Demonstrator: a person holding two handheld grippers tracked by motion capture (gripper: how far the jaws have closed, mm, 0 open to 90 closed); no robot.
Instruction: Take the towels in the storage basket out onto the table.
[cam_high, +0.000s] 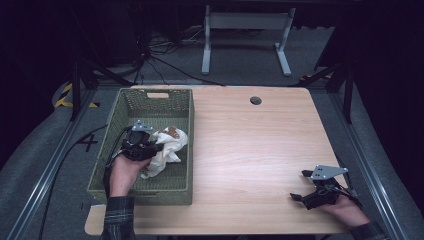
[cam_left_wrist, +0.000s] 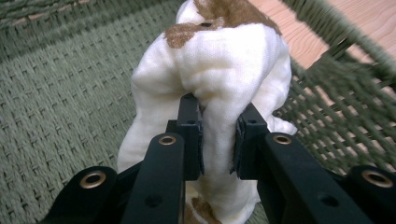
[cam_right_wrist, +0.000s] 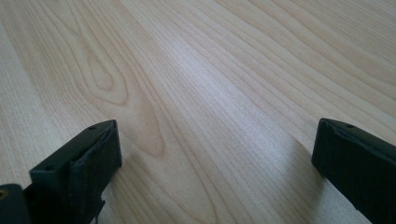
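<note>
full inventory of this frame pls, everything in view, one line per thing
cloth: 1, white with brown patches, bunched inside the basket, pinched in the left tongs
basket: 1, green woven, left part of the table, cut-out handle in its far wall
table: 1, light wood, round dark hole near its far edge
table frame: 1, grey, on the floor beyond the table
cables: several, black, on the grey floor at the far left
left tongs: 1, black, in the basket, shut on the cloth
right tongs: 1, black, open, resting at the table's near right
hands: 2, plaid sleeves, one holding each tongs
</note>
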